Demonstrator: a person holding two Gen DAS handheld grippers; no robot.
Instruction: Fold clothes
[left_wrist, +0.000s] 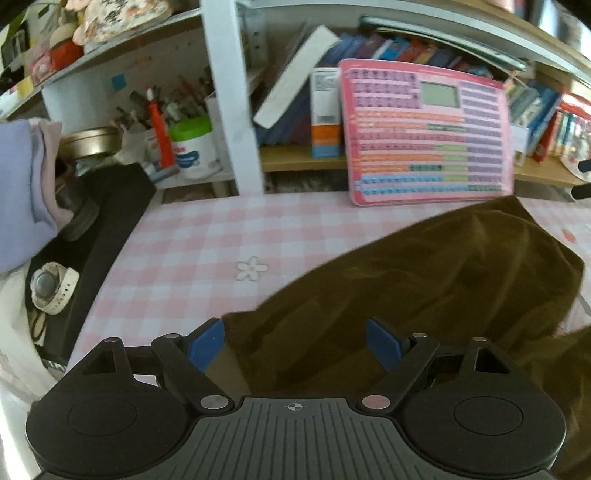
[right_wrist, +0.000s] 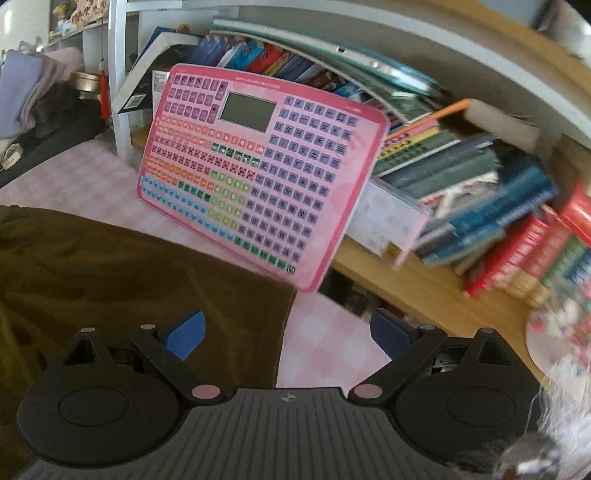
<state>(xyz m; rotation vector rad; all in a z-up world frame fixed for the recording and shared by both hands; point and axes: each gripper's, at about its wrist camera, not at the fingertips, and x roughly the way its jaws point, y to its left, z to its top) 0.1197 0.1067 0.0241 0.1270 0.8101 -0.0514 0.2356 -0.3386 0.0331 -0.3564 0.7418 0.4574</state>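
A dark olive-brown garment (left_wrist: 424, 280) lies spread and rumpled on the pink checked tablecloth (left_wrist: 207, 240). My left gripper (left_wrist: 295, 343) is open, its blue pads wide apart over the garment's near left edge, holding nothing. In the right wrist view the same garment (right_wrist: 129, 280) fills the lower left, and its right edge runs down between the jaws. My right gripper (right_wrist: 288, 336) is open and empty, with one blue pad (right_wrist: 186, 334) over the cloth and the other over bare tablecloth (right_wrist: 325, 332).
A pink keyboard toy (left_wrist: 428, 133) leans on the bookshelf at the table's back, also in the right wrist view (right_wrist: 258, 173). Books (right_wrist: 480, 206) crowd the shelf. At left are a black case (left_wrist: 99, 236), a white watch (left_wrist: 51, 288), a pen cup and a tub (left_wrist: 192, 147).
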